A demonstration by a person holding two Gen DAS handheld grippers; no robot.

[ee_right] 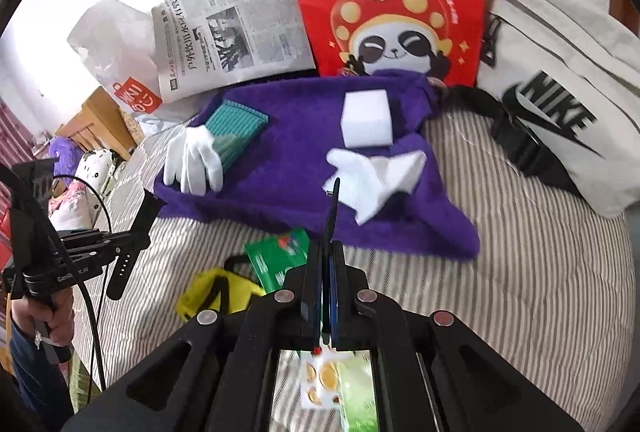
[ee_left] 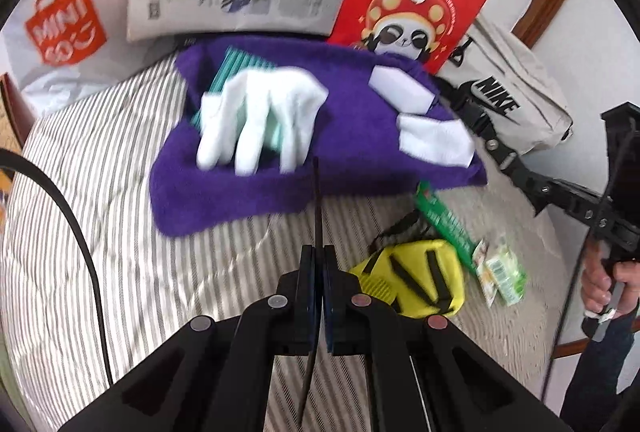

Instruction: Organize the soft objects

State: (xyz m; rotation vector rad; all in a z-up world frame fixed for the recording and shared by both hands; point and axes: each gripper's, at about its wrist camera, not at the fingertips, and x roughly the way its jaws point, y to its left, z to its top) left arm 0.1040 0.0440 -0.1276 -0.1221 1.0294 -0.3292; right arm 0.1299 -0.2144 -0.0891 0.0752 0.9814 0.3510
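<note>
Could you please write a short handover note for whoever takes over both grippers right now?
Left claw: shut on a thin black strap, over the striped bed.
Right claw: shut on a similar thin black strap, also over the bed.
Purple towel lies spread on the striped bedding. On it: one white glove partly over a teal ribbed cloth, a white sponge block, a second white glove.
Off the towel, nearer the grippers: yellow pouch and green snack packets.
Done: several soft items gathered on the towel.
Left: probably the pouch, and whatever the straps belong to; I cannot tell.
</note>
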